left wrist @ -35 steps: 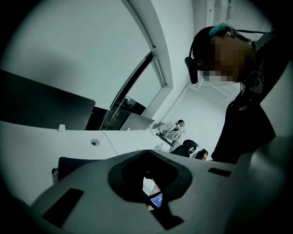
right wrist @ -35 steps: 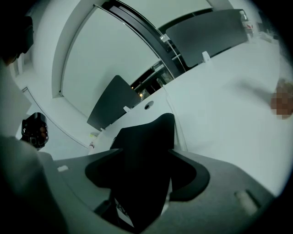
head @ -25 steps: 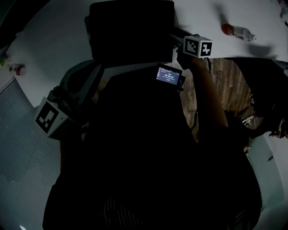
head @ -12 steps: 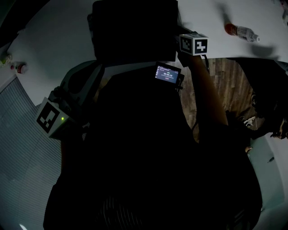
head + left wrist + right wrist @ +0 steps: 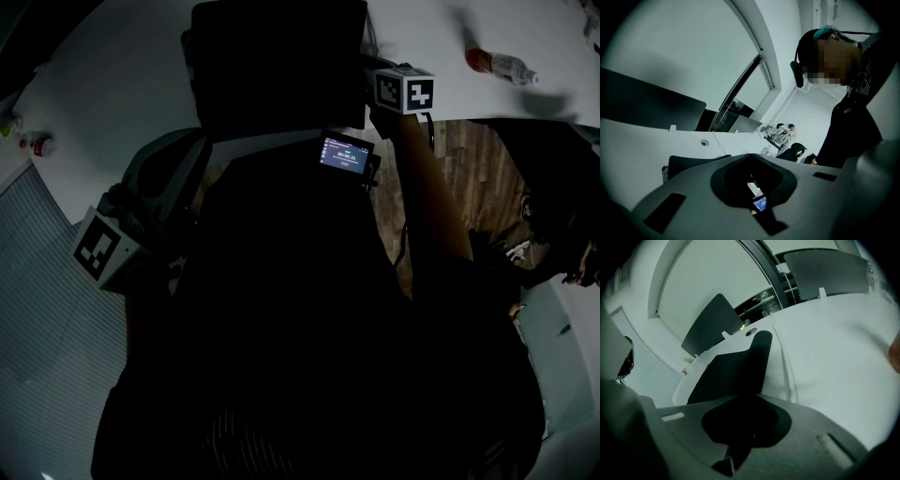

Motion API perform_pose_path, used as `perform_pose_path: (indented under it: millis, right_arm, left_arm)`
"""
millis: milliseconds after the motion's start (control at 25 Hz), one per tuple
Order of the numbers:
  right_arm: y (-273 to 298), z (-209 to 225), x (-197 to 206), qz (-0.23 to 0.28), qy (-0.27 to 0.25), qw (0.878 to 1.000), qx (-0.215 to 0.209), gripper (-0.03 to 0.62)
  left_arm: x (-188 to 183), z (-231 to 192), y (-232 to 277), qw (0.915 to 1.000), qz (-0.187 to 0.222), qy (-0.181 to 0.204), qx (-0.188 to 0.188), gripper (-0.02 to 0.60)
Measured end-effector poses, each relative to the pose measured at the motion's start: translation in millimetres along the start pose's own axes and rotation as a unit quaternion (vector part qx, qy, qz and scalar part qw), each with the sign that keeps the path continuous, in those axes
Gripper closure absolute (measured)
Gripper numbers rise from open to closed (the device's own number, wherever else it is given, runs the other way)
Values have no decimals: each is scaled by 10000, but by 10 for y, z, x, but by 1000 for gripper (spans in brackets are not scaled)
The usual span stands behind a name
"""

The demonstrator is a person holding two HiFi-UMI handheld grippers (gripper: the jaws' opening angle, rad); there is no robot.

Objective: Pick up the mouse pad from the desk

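Head view v. dark: the person's torso and arms make a black mass over the lower half, detail lost. L gripper sits off the desk's near left edge, pointing upward. Its jaws look drawn together w/ nothing btwn them; a small lit screen shows past them, text too small to read. R gripper is at the mouse pad's right edge. Its jaws are closed onto the pad's near end, though the bite itself sits in shadow. The pad is a black sheet on the white desk, approx mid-width, running from near edge toward far. Its right side curls up off the surface in the R gripper view, and its top is cut off by the frame in head view. A thin cable lies on the desk just right of the pad. A bottle w/ a red end lies on its side toward the far right corner, label unreadable. A small red-topped item at the left edge is too small to ID. Dark divider panels stand along the far edge. Wood floor shows below the near right edge.
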State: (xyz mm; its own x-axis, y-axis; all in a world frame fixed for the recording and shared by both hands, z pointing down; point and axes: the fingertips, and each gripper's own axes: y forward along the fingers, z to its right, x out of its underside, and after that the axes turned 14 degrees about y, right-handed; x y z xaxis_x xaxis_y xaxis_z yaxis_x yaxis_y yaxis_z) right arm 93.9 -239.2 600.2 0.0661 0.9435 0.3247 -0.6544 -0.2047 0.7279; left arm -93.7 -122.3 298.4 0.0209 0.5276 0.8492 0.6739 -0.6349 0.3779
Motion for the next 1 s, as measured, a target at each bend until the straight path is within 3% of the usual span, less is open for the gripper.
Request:
perform_pose_path:
  millis: [240,560,800,1000]
  right_arm:
    - [-70,-52,-23,147,162,9996,-152,576]
    - [-252,-224,-81,512,229,9980,-277,576]
    - [-177,-379,-158,714,200,9972,53,576]
    - [-187,-388,-142,753,126,9967,260,576]
  left_arm:
    - [-37,-14,17,10000,51,77,16,574]
    - [-129,-69,151,9977,222,413,489,574]
    - [-96,-270,39,9919,403,558,1066,574]
    - [18,-441,-114,9911,567,462,1112,574]
